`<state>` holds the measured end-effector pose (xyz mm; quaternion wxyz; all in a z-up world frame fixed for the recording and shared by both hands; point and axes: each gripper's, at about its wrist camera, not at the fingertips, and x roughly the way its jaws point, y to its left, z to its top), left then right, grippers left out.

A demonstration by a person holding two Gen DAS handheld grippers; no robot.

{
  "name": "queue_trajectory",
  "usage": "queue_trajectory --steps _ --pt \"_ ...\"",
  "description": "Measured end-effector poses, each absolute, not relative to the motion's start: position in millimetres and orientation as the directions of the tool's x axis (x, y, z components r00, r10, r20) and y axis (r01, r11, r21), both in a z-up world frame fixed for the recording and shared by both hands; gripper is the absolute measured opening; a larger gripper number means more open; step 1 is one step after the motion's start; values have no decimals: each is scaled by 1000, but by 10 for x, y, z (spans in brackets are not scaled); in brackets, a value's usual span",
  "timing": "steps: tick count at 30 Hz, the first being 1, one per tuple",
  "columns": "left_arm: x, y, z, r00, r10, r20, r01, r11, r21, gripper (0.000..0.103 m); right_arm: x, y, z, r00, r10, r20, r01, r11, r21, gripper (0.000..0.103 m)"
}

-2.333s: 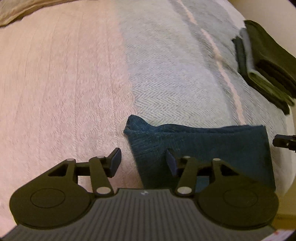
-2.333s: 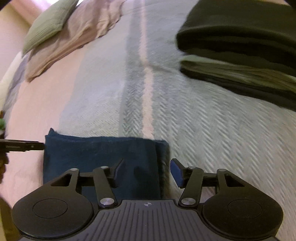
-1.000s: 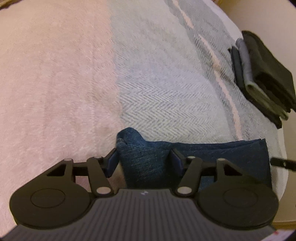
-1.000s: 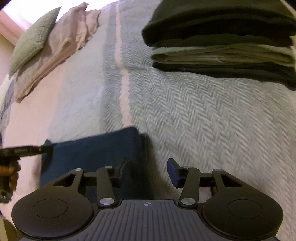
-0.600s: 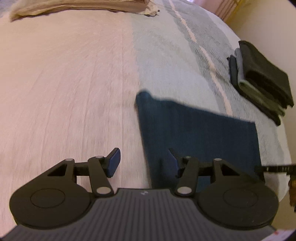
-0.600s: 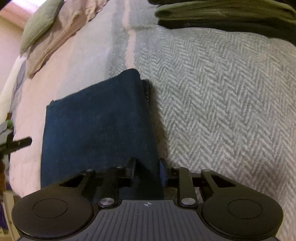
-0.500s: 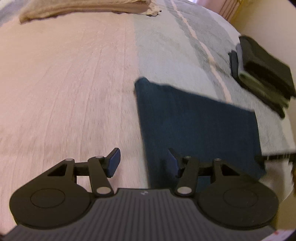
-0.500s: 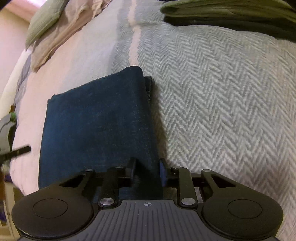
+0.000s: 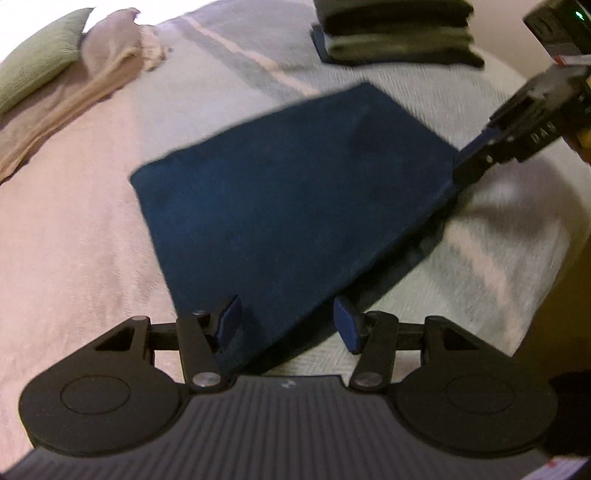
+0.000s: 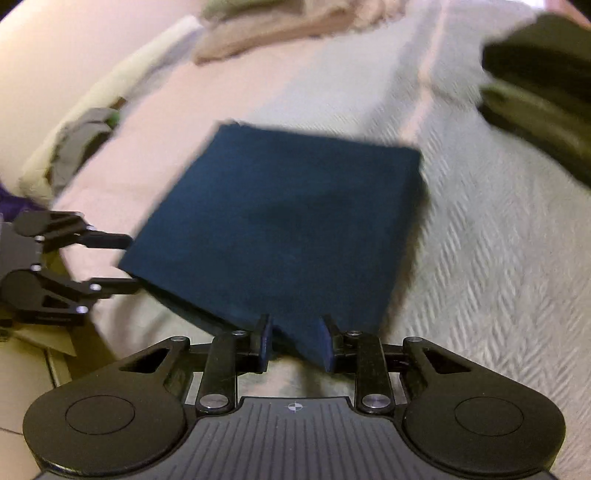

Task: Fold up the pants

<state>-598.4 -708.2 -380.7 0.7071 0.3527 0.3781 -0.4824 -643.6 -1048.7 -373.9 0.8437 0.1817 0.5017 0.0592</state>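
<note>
Folded navy pants [image 9: 291, 192] now lifting off bed [image 9: 74, 229], right gripper [image 10: 297, 345] clamping corner at 6 o'clock; left gripper [image 9: 286, 325] hanging open, released; folding near finished.

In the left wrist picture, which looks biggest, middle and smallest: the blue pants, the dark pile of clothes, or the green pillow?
1. blue pants, but they are nearest the camera
2. dark pile of clothes
3. green pillow, partly cut off, so close with the pile
</note>
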Motion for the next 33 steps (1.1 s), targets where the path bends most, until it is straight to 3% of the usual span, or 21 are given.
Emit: queue_trajectory --steps 4,6,9,11,14,22,24,27,29,33 --pt "-5953 -7005 -4033 231 -402 -886 967 192 165 50 -6452 -10458 -3764 496 252 -831 63 944 324 28" --pt "-6003 -6888 -3996 230 -418 -879 972 137 189 50 -6494 -10259 -3670 482 171 -859 -39 984 174 45" --pt "-6112 -6724 -3978 263 -454 -851 961 39 275 58 -6586 -9915 -3657 484 94 -870 -220 975 -17 50" --pt "-6208 -6634 -4034 286 -483 -827 934 -52 353 68 -6621 -9659 -3721 486 39 -873 -336 931 -146 51" --pt "-6316 -6605 -4137 308 -513 -801 887 -148 436 74 -6655 -9365 -3903 521 -49 -852 -469 818 -334 52" --pt "-6426 -6737 -4575 406 -560 -722 717 -295 632 77 -6682 -9153 -4508 636 -167 -754 -592 522 -615 63" --pt "-6432 -6752 -4612 441 -570 -694 657 -322 682 74 -6661 -9189 -4551 655 -168 -737 -581 511 -633 61" --pt "-6392 -6759 -4603 447 -582 -680 614 -353 706 67 -6567 -9260 -4498 645 -161 -747 -560 566 -605 46" --pt "-6372 -6746 -4585 409 -579 -706 596 -416 687 43 -6520 -9240 -4383 632 -158 -759 -533 622 -573 38" --pt "-6166 -6667 -4386 313 -602 -734 631 -446 635 32 -6367 -9127 -4034 611 -187 -769 -449 718 -531 33"
